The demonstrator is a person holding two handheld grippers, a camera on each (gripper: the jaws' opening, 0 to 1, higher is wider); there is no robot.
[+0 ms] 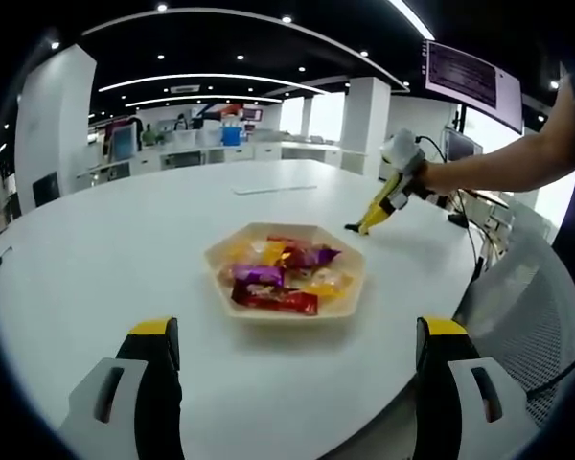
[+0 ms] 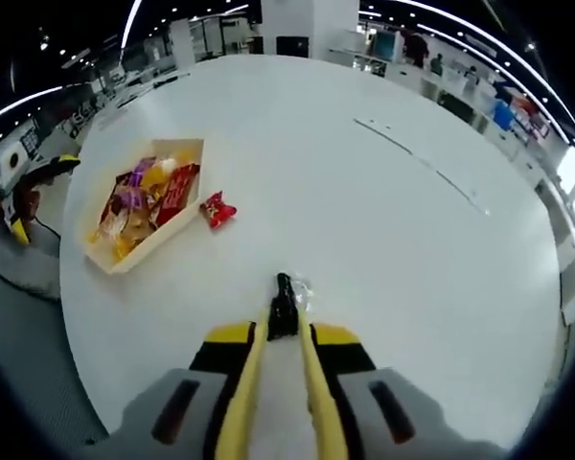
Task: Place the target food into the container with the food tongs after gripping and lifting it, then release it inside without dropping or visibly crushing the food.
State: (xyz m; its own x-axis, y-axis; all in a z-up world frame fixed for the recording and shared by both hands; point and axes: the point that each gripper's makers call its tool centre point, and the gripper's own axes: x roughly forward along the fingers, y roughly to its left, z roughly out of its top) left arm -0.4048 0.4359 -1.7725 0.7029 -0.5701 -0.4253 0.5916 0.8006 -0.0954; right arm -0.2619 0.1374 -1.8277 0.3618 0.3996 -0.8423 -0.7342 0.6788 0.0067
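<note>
Inside, the tray holds wrapped candies, one red candy beside it

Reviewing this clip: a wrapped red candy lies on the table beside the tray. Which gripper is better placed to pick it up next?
Right, probably. The right gripper is shut on the food tongs, whose tips face the red candy beside the tray. The left gripper is open, holding nothing.

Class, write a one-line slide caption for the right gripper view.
Right gripper holds tongs above white table, a red sweet beside the tray.
</note>
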